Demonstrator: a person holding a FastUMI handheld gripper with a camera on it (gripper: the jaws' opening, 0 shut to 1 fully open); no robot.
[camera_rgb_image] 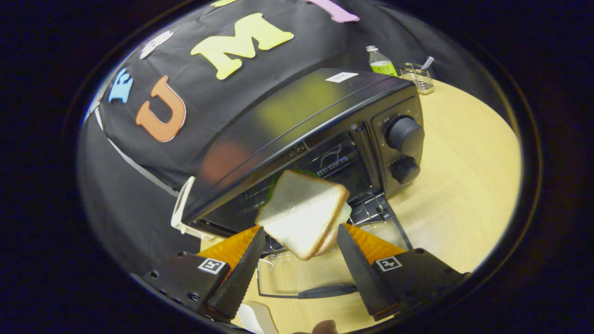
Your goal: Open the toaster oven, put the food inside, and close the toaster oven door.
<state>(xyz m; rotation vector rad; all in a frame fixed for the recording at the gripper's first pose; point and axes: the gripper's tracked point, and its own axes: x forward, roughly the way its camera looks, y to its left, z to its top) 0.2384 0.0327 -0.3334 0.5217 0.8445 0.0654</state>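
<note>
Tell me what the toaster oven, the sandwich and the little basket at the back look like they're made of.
Toaster oven: likely painted metal, glossy black; its top mirrors the wall's colours. Sandwich, held between the gripper fingers: looks like foam or plastic toy bread, too smooth and even, though real bread can't be ruled out. Basket: thin shiny metal wire, an open mesh.
</note>
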